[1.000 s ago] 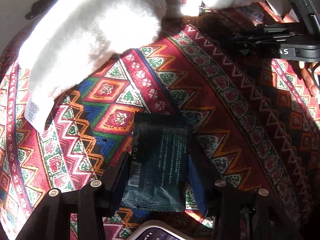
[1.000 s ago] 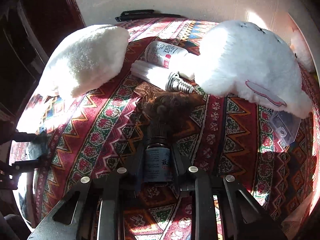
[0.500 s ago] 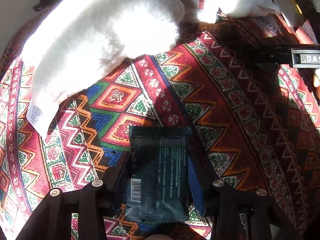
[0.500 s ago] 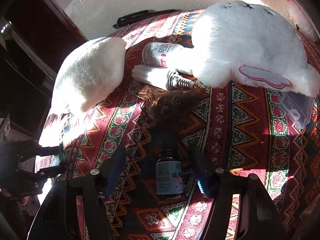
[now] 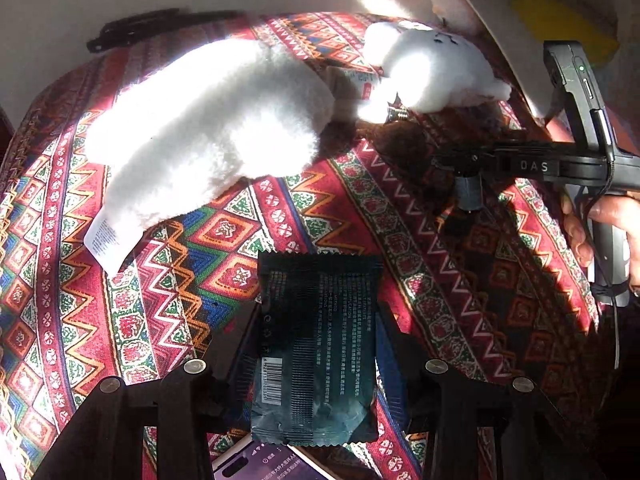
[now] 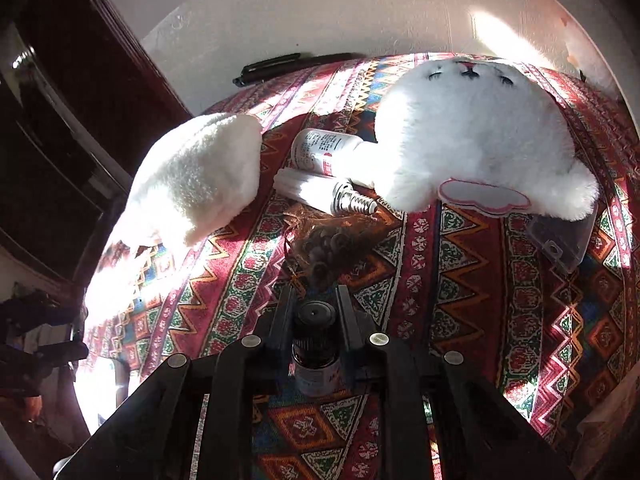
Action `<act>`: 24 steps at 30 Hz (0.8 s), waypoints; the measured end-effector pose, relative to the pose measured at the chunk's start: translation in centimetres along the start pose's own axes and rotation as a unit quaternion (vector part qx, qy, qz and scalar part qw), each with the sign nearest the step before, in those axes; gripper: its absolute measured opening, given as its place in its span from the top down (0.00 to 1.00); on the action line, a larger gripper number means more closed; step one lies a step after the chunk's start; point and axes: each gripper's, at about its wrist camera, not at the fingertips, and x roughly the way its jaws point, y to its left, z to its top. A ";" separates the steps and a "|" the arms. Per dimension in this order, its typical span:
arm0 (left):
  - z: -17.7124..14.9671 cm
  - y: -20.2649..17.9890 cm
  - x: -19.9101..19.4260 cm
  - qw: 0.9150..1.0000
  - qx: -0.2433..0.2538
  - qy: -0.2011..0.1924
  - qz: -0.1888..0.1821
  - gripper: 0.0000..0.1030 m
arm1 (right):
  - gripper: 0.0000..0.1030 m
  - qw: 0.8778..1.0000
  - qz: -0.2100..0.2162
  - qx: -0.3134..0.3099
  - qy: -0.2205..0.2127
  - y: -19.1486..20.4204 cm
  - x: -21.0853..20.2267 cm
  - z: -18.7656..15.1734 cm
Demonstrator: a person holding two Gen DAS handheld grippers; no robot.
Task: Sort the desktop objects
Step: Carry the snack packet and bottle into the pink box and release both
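At the bottom centre of the left wrist view, the left claw (image 5: pixel 318 344) grips a dark teal sachet (image 5: pixel 316 352) by its side edges above the patterned cloth on the worktop (image 5: pixel 192 280), with a phone (image 5: pixel 260 464) at the bottom edge. In the lower middle of the right wrist view, the right claw (image 6: pixel 314 308) is clamped on the black cap of a small dark bottle (image 6: pixel 316 344). Beyond it lie a brown hair tie (image 6: pixel 328 240), a white bulb (image 6: pixel 324 190), a white tube (image 6: pixel 324 152) and two white plush toys (image 6: pixel 476 136).
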 end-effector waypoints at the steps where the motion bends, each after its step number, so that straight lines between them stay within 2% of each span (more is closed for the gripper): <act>1: -0.2 -0.6 -0.7 1.000 -0.001 -0.003 0.002 0.55 | 0.80 1.000 0.006 0.002 -0.006 0.0 -1.0 0.0; 5: -0.4 -1.1 -0.9 1.000 -0.008 -0.021 0.002 0.55 | 0.80 0.999 0.033 0.006 -0.035 0.5 -5.5 0.0; 15: 0.7 -5.2 -6.9 0.998 0.003 -0.067 -0.011 0.55 | 0.80 0.987 0.070 0.012 -0.142 0.3 -18.3 -0.2; 20: 2.0 -9.3 -9.3 0.995 0.030 -0.092 -0.038 0.55 | 0.80 0.979 0.063 0.028 -0.189 -2.0 -24.6 -1.0; 24: 3.9 -14.4 -10.5 0.988 0.059 -0.121 -0.080 0.55 | 0.80 0.972 0.044 0.045 -0.228 -4.5 -29.3 -2.2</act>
